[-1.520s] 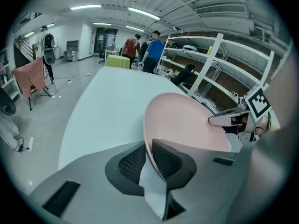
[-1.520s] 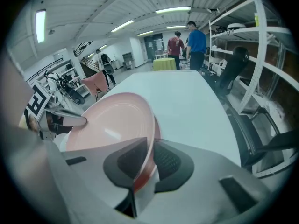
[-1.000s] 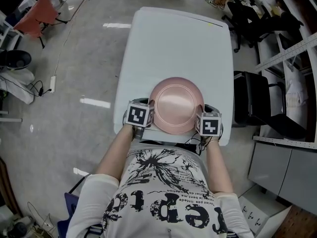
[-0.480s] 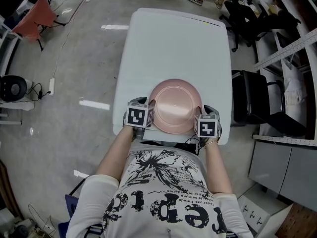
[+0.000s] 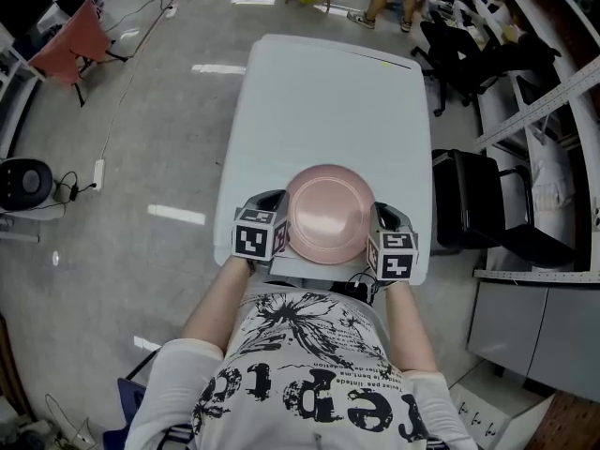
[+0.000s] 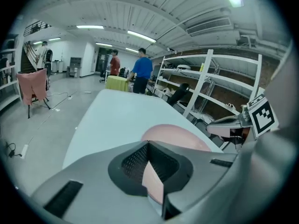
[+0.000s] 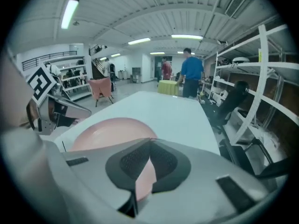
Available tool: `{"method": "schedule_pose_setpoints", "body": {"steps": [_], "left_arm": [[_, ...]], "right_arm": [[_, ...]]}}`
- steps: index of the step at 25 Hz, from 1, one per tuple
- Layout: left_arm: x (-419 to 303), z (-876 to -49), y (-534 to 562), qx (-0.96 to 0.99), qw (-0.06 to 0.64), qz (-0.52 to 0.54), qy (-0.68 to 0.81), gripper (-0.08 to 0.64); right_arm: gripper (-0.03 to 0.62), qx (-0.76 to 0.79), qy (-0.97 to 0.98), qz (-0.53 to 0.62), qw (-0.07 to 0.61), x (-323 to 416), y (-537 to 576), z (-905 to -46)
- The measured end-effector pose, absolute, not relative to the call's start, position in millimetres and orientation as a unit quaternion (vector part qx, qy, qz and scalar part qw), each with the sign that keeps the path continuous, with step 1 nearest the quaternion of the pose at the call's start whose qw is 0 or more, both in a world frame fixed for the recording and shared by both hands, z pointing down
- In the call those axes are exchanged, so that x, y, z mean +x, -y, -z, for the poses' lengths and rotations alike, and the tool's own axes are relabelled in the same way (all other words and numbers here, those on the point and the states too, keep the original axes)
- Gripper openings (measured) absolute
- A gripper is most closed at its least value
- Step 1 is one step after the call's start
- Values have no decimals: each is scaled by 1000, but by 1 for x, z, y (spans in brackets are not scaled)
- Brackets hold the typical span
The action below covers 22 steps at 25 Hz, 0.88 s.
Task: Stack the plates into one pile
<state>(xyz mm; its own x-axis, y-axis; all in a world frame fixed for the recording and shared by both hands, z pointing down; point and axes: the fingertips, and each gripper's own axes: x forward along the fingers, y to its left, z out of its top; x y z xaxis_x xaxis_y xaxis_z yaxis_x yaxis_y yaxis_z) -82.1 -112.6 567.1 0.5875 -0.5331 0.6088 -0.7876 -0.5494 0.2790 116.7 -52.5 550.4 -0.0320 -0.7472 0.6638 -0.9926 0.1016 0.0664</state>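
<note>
From above, the left claw meets the left rim of the pink plate, which sits low at frame centre over the near end of the white surface. The right claw meets the opposite rim. The head view hides the jaw tips, but each gripper view shows them. The left claw's jaws have just been closing and are pinched on the plate's edge, and the right claw's likewise. The gripper views also show a person in blue standing beyond the surface.
</note>
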Motion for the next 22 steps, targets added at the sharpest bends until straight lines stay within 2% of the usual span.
{"method": "schedule_pose_setpoints", "body": {"steps": [5,15,18,22], "left_arm": [[-70,-515,111,887,242,-142,366,6],[-60,-436,103,943,114,-40,311,6],[-62,-419,103,946,86,-11,312,6],[-62,-408,104,949,82,0,303,6]], "right_arm": [[6,626,734,-180,193,95,59,-500],[5,610,782,-94,87,70,66,-421],[5,609,786,-82,75,64,70,-411],[5,607,787,-56,94,59,71,-404]]}}
